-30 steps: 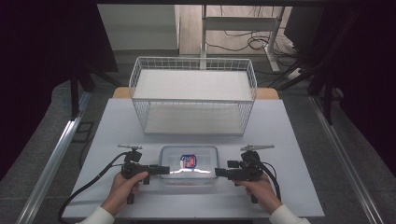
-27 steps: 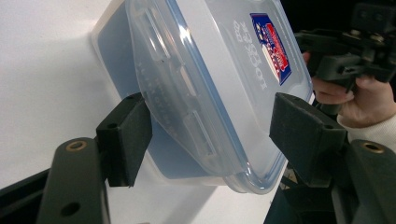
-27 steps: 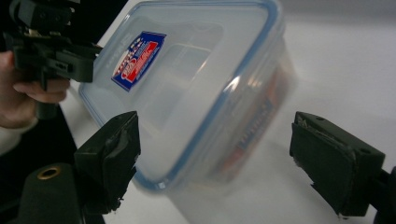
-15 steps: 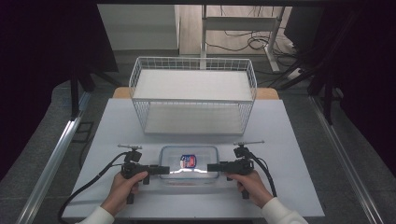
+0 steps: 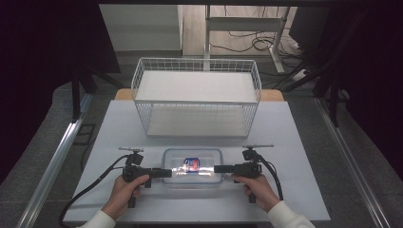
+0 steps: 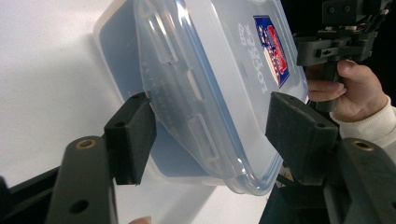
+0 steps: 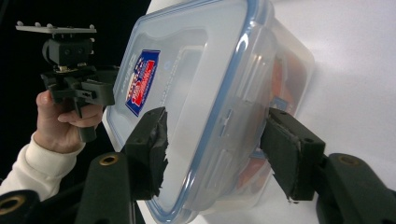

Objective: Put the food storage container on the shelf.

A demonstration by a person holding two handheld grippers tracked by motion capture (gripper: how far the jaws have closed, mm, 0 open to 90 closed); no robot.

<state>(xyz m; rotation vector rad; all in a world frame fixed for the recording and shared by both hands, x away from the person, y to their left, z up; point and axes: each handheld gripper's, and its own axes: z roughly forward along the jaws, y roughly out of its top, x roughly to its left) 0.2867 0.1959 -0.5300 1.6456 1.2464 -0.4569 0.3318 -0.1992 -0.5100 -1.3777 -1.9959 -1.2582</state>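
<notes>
- A white table fills the middle and lower part of the high view.
- A white wire basket stands at the centre of the frame, on the far half of the table, with a flat white shelf across its top.
- A metal rail runs along the floor at the lower left.
- A white desk frame stands at the upper centre, with dark cables lying on the floor under it.

Left hand grips left tongs, pointing inward toward the right. Right hand grips right tongs, pointing inward toward the left. Both sets of jaws stand apart. Forearms enter from bottom; pale sleeves at wrists.
</notes>
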